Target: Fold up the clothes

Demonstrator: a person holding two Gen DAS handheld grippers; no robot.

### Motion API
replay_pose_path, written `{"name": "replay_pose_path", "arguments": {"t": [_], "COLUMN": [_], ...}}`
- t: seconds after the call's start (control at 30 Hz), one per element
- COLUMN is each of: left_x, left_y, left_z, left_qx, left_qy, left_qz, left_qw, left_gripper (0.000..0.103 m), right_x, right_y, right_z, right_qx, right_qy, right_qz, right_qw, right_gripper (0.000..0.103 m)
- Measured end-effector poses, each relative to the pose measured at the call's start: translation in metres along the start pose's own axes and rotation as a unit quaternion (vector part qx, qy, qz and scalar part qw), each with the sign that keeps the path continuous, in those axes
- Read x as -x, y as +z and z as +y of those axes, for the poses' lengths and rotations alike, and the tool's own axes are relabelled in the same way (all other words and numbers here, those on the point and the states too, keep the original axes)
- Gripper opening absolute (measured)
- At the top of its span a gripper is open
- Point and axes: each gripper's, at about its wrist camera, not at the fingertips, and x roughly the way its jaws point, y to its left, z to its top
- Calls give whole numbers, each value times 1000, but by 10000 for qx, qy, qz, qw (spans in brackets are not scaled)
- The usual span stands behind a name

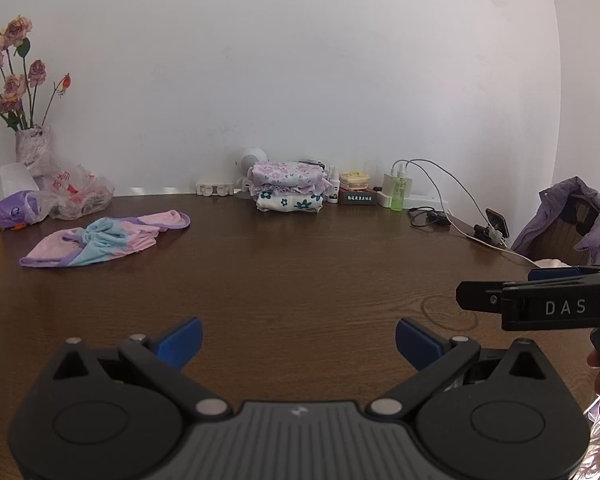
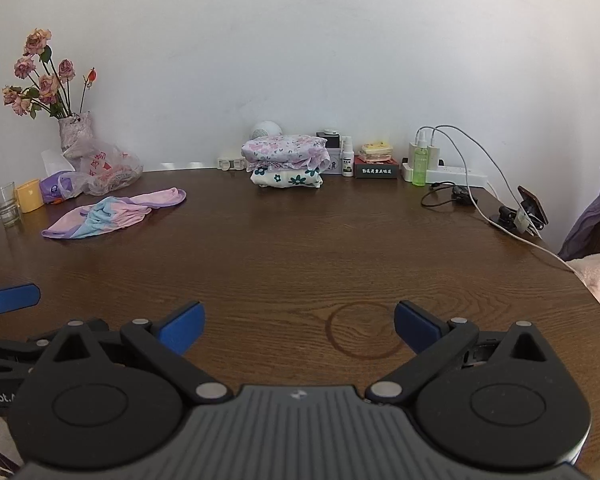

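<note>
A pink, blue and purple garment (image 1: 100, 240) (image 2: 112, 214) lies crumpled at the left of the brown table (image 1: 300, 272) (image 2: 300, 248). A stack of folded floral clothes (image 1: 288, 186) (image 2: 286, 160) stands at the back by the wall. My left gripper (image 1: 299, 340) hovers open over bare wood near the front edge, nothing between its blue pads. My right gripper (image 2: 299, 322) is open too, empty, above a ring stain (image 2: 364, 330). Each gripper shows at the edge of the other's view: the right one (image 1: 540, 304) seen side-on, the left one's blue finger (image 2: 10, 298).
A vase of dried roses (image 2: 44, 92), plastic bags (image 2: 108, 170), a yellow cup (image 2: 28, 198) and a glass (image 2: 6, 204) crowd the back left. Bottles, boxes, a power strip (image 2: 452, 174) with cables and a clamped phone (image 2: 530, 210) sit at the back right. A purple jacket (image 1: 572, 220) hangs at right.
</note>
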Motion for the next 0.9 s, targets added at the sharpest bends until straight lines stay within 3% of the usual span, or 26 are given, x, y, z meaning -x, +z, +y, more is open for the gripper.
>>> {"name": "replay_pose_path", "arguments": {"t": [0.13,0.63,0.9], "left_x": [15,39,46], "left_y": [-13,-40,-43], "left_z": [-4,-4,-9], "left_qx": [41,413,325], "left_qy": [-24,-153,-103], "left_qz": [18,76,-60], "left_qw": [10000,9990,9994], "left_gripper": [103,103,103], "right_x": [15,41,47], "right_y": [-13,-50,-56], "right_z": [0,23,25], "right_qx": [-151,177,153], "right_qy": [214,-197,-241], "right_qz": [157,94,28], "right_qw": [9995,9996,9996], "right_gripper": [103,103,103]}}
